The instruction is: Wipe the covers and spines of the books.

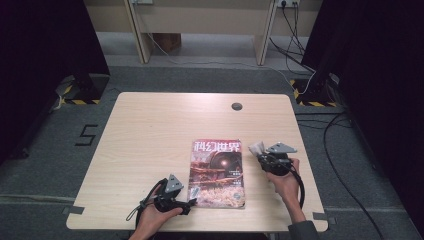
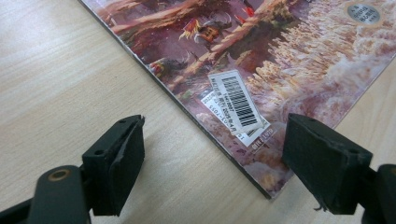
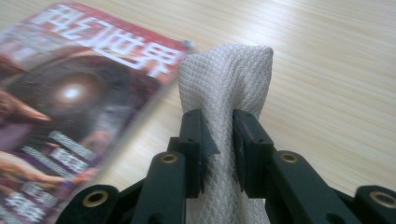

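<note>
Wiping the magazine
Right tongs (image 3: 218, 140) pinch the white cloth (image 3: 224, 79); rub gently while open left tongs (image 2: 212, 163) hold the magazine (image 2: 280, 70) corner.

White textured cloth (image 3: 224, 88) bunched upright; magazine (image 1: 218, 175) flat, apparently closed.

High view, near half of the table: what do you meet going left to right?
Left gripper, open at the magazine's near-left corner → magazine lying flat → white cloth → right gripper, shut on that cloth.
</note>
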The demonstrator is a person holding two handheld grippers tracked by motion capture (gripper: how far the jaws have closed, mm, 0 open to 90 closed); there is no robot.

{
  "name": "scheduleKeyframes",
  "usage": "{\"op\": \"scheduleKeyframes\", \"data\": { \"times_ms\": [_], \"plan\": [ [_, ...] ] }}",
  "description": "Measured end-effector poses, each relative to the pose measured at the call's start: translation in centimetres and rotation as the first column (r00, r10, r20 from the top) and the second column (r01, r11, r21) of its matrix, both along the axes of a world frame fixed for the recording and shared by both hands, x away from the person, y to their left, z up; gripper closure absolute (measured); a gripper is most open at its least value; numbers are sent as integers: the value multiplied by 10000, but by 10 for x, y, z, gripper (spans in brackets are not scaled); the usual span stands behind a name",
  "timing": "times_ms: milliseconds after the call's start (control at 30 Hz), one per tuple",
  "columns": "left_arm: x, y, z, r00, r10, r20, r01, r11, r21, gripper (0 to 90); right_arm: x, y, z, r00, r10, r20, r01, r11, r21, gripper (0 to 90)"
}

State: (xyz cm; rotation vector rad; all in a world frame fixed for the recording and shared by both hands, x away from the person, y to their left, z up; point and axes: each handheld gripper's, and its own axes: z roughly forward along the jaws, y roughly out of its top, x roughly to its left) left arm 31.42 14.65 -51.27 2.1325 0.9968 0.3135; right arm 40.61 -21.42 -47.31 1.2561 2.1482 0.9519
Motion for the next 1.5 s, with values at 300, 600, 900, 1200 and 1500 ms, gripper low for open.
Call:
{"op": "scheduleKeyframes", "data": {
  "times_ms": [300,600,900,1200,1500],
  "plan": [
    [-1,0,1,10000,-73,0,73,10000,55,199,-9,-41,-4,9959,-889,-145,886,9959,-195,745],
    [-1,0,1,10000,-63,3,63,10000,45,198,-21,-56,-8,9936,-1087,-307,1076,9936,-356,745],
    [-2,0,2,10000,-87,34,87,9999,58,201,-30,-59,-12,9940,-990,-467,969,9942,-464,744],
    [-1,1,2,10000,-70,11,70,10000,55,202,-28,-60,-22,9915,-1071,-735,1016,9920,-747,680],
    [-1,1,3,9999,-100,34,100,9999,27,203,-29,-64,-19,9882,-1528,-122,1527,9882,-92,421]
  ]
}}
